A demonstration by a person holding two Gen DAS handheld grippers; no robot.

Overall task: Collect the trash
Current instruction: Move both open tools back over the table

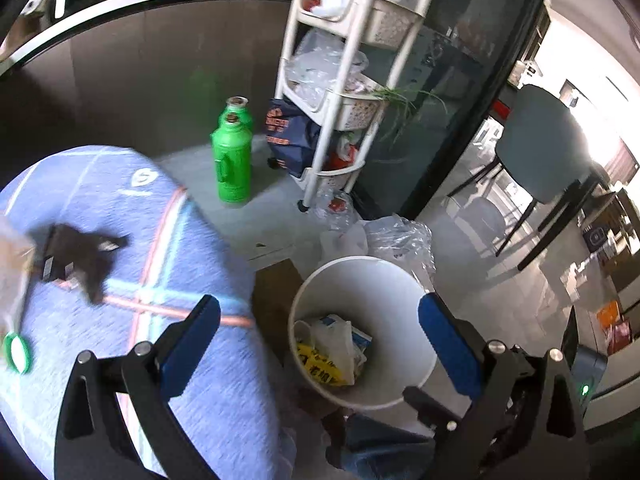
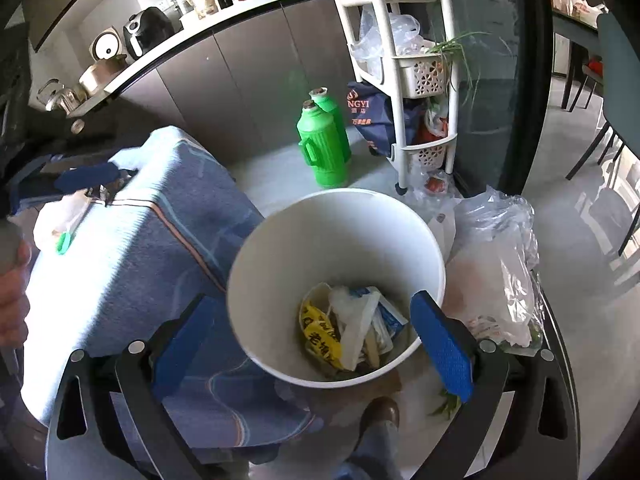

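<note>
Both jaws wide apart, holding nothing.
The left gripper [image 1: 320, 344] and right gripper [image 2: 312, 344] hang over the white bin [image 2: 280, 236], where trash [image 2: 352, 332] lies inside.

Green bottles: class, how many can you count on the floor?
2. A front bottle stands left of the white rack, and a rear bottle sits close behind it, partly hidden. Others may be hidden behind the rack.

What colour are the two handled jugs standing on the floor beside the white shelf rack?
Bright green jugs, clearest in the right wrist view.
</note>
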